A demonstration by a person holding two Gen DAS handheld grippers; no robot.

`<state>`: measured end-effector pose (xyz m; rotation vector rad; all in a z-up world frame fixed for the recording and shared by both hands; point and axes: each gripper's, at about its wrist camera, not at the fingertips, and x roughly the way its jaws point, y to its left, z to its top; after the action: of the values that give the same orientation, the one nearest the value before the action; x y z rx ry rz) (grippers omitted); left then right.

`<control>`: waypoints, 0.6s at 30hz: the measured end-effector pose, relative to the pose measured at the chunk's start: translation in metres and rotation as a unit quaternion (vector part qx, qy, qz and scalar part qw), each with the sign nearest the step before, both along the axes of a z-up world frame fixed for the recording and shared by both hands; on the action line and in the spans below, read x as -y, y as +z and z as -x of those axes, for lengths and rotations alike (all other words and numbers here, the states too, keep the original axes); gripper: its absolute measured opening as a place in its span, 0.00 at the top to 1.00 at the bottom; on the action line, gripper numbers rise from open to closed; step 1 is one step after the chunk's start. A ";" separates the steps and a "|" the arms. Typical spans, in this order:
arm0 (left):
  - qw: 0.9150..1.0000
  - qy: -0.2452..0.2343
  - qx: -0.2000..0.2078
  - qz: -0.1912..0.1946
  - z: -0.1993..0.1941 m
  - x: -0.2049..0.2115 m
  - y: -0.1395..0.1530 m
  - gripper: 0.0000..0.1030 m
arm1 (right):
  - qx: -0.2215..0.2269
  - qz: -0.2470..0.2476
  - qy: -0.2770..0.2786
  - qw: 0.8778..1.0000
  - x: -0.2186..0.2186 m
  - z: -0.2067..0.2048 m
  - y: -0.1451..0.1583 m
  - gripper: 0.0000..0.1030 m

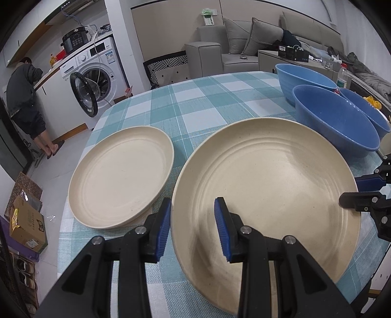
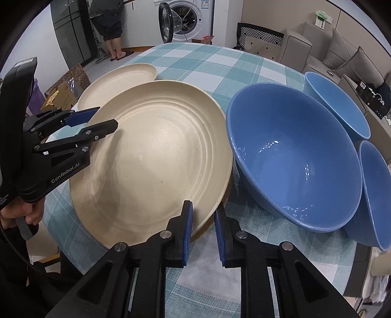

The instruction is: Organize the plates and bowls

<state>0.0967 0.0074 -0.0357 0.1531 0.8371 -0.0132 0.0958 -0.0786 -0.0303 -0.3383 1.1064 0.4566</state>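
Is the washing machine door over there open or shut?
Open. The washing machine door is swung out from the drum in the left view, and again in the right view.

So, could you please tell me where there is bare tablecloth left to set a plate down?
The far stretch of tablecloth, beyond the small plate and left of the blue bowls, is free. It is crowded near the big plate, where bowls and both tongs close in.
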 end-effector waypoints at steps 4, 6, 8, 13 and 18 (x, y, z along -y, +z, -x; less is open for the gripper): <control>1.000 0.000 -0.002 -0.001 -0.001 0.001 -0.002 0.68 | 0.004 0.009 0.002 1.000 -0.002 0.001 -0.003 0.81; 1.000 -0.002 -0.006 -0.003 -0.002 0.002 -0.004 0.68 | 0.006 0.012 0.003 1.000 -0.002 0.002 -0.003 0.81; 1.000 -0.005 -0.012 -0.007 -0.004 0.004 -0.007 0.68 | 0.007 0.017 0.004 1.000 -0.002 0.003 -0.004 0.80; 1.000 -0.007 -0.018 -0.010 -0.006 0.007 -0.012 0.68 | 0.011 0.035 0.009 0.999 -0.006 0.007 -0.007 0.78; 1.000 -0.009 -0.026 -0.009 -0.008 0.007 -0.017 0.68 | 0.011 0.047 0.011 0.999 -0.008 0.006 -0.011 0.78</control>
<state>0.1045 0.0002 -0.0523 0.1779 0.8871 -0.0264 0.0893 -0.0711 -0.0411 -0.4385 1.1051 0.4198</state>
